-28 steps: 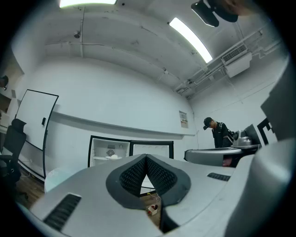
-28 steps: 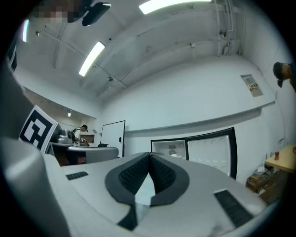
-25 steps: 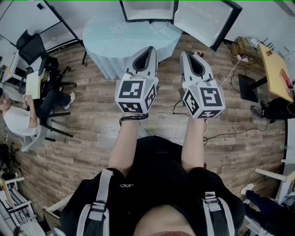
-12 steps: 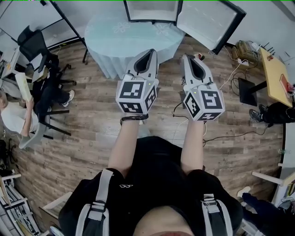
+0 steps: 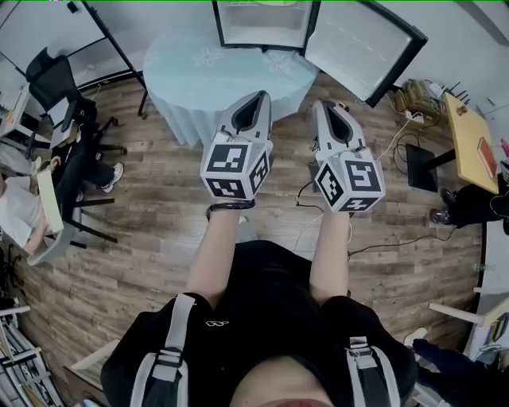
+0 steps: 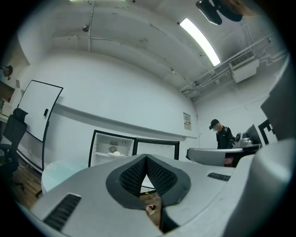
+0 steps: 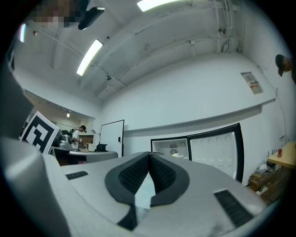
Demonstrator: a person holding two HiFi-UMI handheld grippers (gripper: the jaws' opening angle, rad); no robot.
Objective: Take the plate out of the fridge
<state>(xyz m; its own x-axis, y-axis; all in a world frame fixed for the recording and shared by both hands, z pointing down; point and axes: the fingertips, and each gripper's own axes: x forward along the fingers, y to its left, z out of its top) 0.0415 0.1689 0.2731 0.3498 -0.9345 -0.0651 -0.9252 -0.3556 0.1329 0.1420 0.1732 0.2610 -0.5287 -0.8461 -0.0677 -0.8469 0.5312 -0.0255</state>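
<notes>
Plate: inside the open fridge we see only a pale rounded thing (image 6: 116,153) on a shelf. It is too small for us to tell whether it is the plate.
Fridge: the small white fridge (image 5: 258,24) with its black frame stands against the white wall, beyond the table. Its white-lined door (image 5: 362,44) is swung wide open, to the right in the head view.
Table: a round table (image 5: 215,71) draped in a pale blue cloth stands between us and the fridge.
Left gripper: we hold the grey left gripper (image 5: 257,98), with its black-and-white marker cube, level and pointing toward the table and fridge. Its ribbed black pads are pressed together, with nothing between them.
Right gripper: the grey right gripper (image 5: 325,106) is held level just beside the left one and points the same way. Its pads meet too, and it carries nothing.
Reach: both grippers are well apart from the fridge, with their tips about at the table's near edge in the head view.
Surroundings: we stand on a brown wood-plank floor (image 5: 159,230). A seated person (image 5: 20,215) is at the far left, and a yellow desk (image 5: 469,131) is at the right.
</notes>
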